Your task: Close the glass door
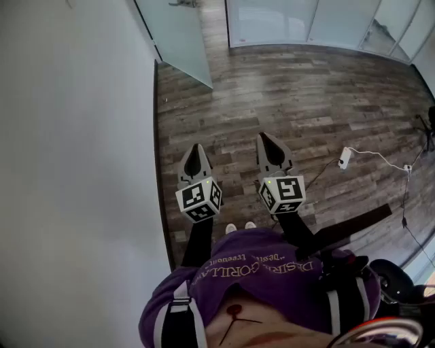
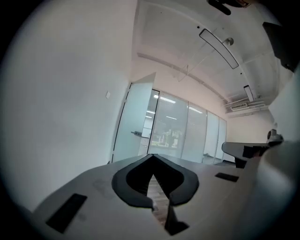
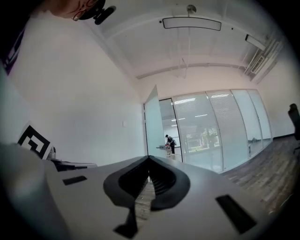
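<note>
A: You're standing well back from the glass door [image 1: 180, 34]. It's hanging ajar at the far end of the white wall [image 1: 75, 136], angled into the room. You're holding both tools level and pointing them that way.

B: And you're carrying nothing. The left gripper [image 1: 196, 148] is clenched, with its tips meeting on empty air, and the right gripper [image 1: 266, 138] is looking just the same. To my eye you're only beginning the approach, and no closing is happening yet.

A: So you're needing to walk forward along the wall first. Then you're getting a gripper onto the handle [image 2: 136, 133] or against the door's free edge and swinging it toward the frame. I'm guessing a push with closed tips is enough.

B: You're walking on a wood-plank floor [image 1: 306, 102]. Off to your right a white plug [image 1: 344, 158] is trailing a cable. Frosted glass panels [image 1: 299, 20] are running along the far side, and a person [image 3: 169, 140] is standing beyond the doorway.
</note>
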